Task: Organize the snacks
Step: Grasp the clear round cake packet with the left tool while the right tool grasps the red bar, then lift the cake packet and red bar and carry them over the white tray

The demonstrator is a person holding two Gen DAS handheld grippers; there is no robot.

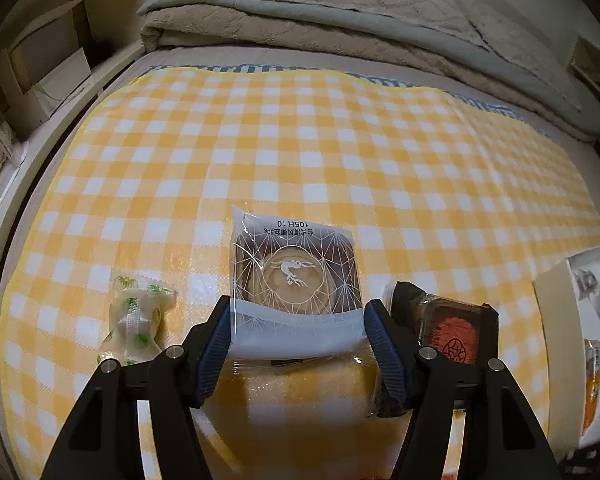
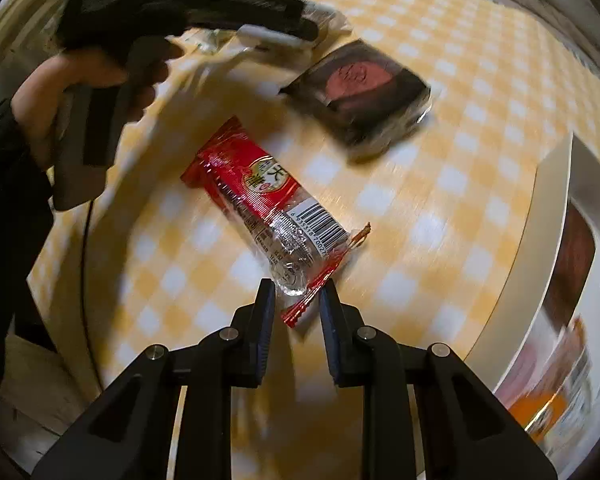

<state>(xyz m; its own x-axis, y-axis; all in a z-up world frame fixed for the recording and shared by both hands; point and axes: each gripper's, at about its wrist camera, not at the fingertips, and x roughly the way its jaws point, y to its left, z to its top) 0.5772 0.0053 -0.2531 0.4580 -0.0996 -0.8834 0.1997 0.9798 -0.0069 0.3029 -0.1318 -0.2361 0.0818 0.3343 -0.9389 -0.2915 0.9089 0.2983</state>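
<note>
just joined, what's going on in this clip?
A person is sorting wrapped snacks on a yellow checked cloth using two handheld grippers. The left gripper is closed on a pale pastry packet, which looks lifted off the cloth. The right gripper is open around the end of a red snack bar lying on the cloth. A dark pastry packet and a green-and-white candy lie loose. A white box with some snacks sits at the right.

Pale pastry packet (image 1: 294, 280), flat, centre. Green-printed candy (image 1: 136, 318) left of it; dark cake packet (image 1: 452, 326) right. Red wrapped bar (image 2: 260, 200) lies diagonal, nearer.
</note>
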